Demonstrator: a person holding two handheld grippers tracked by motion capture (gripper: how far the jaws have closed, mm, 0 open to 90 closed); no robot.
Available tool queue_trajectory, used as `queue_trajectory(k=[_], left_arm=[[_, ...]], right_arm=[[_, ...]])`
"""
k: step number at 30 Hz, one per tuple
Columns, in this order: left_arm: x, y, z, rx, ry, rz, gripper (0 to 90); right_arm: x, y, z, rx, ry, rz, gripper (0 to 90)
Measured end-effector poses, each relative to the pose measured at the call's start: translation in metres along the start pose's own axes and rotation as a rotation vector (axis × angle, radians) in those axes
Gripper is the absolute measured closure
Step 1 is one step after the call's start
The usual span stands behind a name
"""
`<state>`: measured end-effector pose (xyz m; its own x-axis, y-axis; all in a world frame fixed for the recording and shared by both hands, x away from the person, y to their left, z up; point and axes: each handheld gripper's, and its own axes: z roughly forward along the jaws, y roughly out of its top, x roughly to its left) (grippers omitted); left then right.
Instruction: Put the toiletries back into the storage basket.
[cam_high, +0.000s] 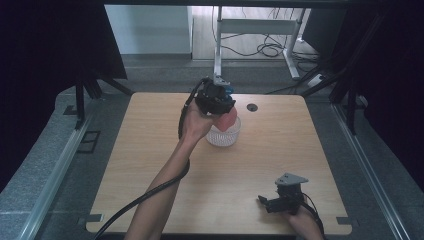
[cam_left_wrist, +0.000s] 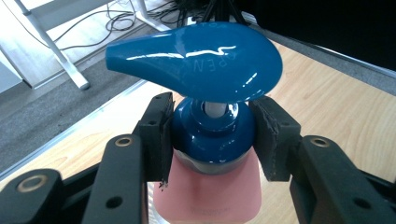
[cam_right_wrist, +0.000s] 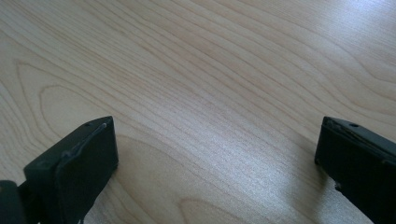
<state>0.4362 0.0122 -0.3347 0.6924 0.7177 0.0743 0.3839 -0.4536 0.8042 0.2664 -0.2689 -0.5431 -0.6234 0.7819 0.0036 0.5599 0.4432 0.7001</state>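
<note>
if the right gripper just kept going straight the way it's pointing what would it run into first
Probably the wooden table itself. The right gripper has open jaws with nothing between them, and it looks angled down at bare wood. How soon it would touch is hard to judge.

The blue pump head (cam_left_wrist: 196, 60) of the pink bottle (cam_left_wrist: 208, 198) carries raised lettering of the same colour on its top. In the left gripper view it stands upside down and reads roughly "OPEN", with a small curved mark beside it; a second, fainter line of letters near the far edge is too worn by glare to make out. A faint line of print near the bottom of the bottle is too small to read. The wooden table (cam_right_wrist: 210, 70) shows no writing at all.
</note>
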Motion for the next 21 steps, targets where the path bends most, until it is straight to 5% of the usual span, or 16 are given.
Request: queue_trajectory(k=[21], left_arm=[[0.004, -0.008, 0.033, 0.013, 0.046, -0.03, 52.5]], right_arm=[[0.0, 0.0, 0.0, -0.001, 0.003, -0.003, 0.0]])
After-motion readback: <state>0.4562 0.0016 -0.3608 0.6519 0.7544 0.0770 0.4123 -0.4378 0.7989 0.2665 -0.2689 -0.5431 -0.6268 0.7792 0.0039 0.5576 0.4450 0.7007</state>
